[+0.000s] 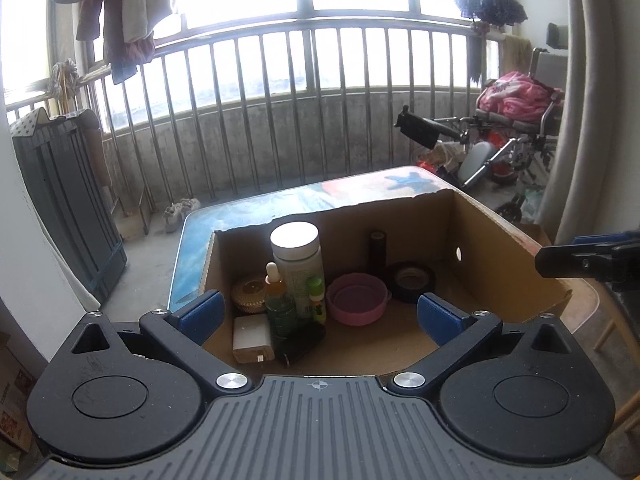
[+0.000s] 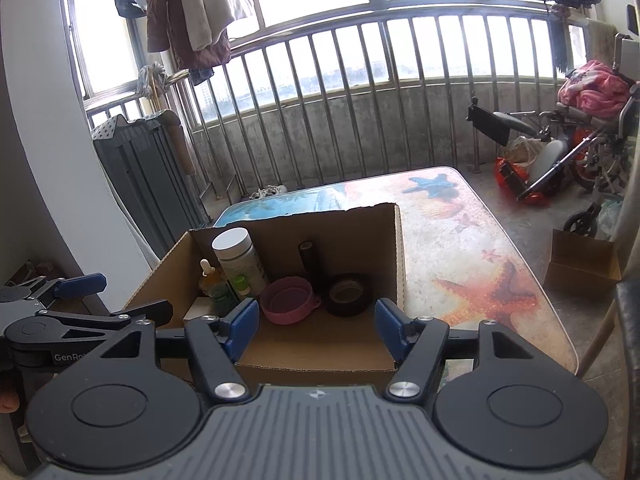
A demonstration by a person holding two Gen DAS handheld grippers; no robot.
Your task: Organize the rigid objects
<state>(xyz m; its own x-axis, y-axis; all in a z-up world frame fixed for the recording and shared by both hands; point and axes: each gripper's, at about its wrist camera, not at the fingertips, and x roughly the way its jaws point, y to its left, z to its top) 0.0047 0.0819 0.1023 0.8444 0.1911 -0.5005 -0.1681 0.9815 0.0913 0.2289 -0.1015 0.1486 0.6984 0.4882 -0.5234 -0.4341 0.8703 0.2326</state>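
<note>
An open cardboard box (image 1: 480, 224) stands on the table and holds a white-capped bottle (image 1: 298, 256), a dropper bottle (image 1: 278, 296), a pink bowl (image 1: 358, 298), a black tape roll (image 1: 412, 280), a black cylinder (image 1: 378, 250), a white charger (image 1: 252, 338), a woven round tin (image 1: 250, 294) and a dark object (image 1: 304, 340). My left gripper (image 1: 320, 314) is open and empty over the box's near edge. My right gripper (image 2: 318, 324) is open and empty over the near edge of the box (image 2: 320, 360), by its pink bowl (image 2: 288, 300) and tape roll (image 2: 348, 294).
The table (image 2: 480, 272) has a sea-themed cover with a starfish print. A metal railing (image 2: 360, 100) runs behind it. A wheelchair (image 2: 568, 152) with pink cloth stands at the right, a small cardboard box (image 2: 584, 268) on the floor, a dark panel (image 2: 140, 172) at the left.
</note>
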